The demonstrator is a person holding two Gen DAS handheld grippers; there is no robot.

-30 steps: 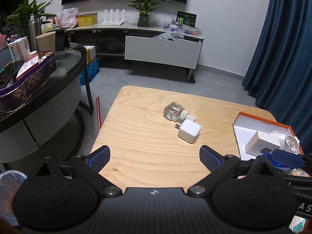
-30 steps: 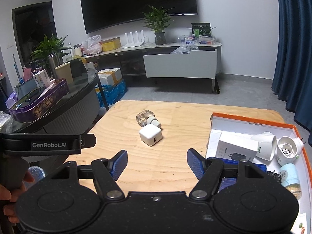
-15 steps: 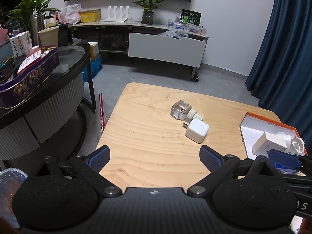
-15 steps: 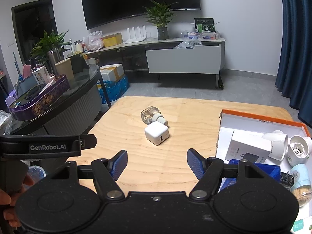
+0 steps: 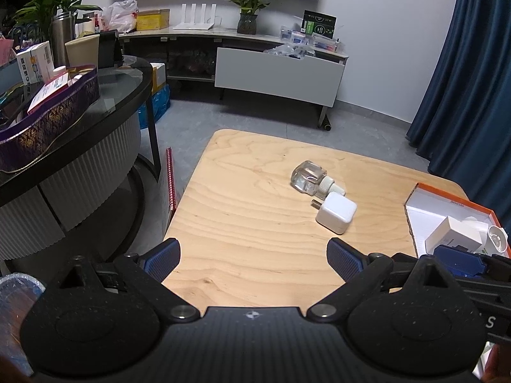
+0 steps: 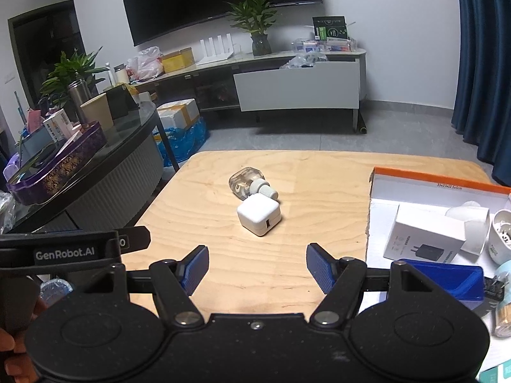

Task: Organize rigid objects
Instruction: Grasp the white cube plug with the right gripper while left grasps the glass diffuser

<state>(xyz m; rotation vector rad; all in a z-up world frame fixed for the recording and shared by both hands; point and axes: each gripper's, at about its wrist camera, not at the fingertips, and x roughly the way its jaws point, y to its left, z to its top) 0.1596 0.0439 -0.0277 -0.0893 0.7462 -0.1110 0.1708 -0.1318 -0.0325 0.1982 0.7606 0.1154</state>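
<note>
While both tools hang over the near edge of the wooden table [image 6: 287,166], neither grips anything. In the right wrist view the right hand-held gripper [image 6: 257,265] has its blue pads apart, bare wood between them. The left hand-held gripper [image 5: 252,257] in its own view is likewise spread wide and empty; its black arm with a white label also shows at 9 o'clock in the right view, with part of a person's hand [image 6: 12,348] low at the left edge.

Just past the right tool's fingers, toward 12 o'clock, a white cube charger [image 6: 259,217] lies on the table with its port facing the camera. Touching it on the far side is a small clear bottle [image 6: 244,182] lying on its side, its ribbed white cap against the charger.

At 3 o'clock sits an open white box with an orange rim [image 6: 440,180]. Inside it are a white carton [image 6: 424,239] printed with a black adapter, a blue tray [image 6: 447,279] nearer the camera, and white round pieces [image 6: 476,226] toward the right edge.

Farther off, at 10 o'clock, a dark glass counter [image 6: 134,127] carries a purple basket [image 6: 60,172]. At 12 o'clock a low TV stand [image 6: 297,87] with a potted plant [image 6: 255,22] stands against the wall.
</note>
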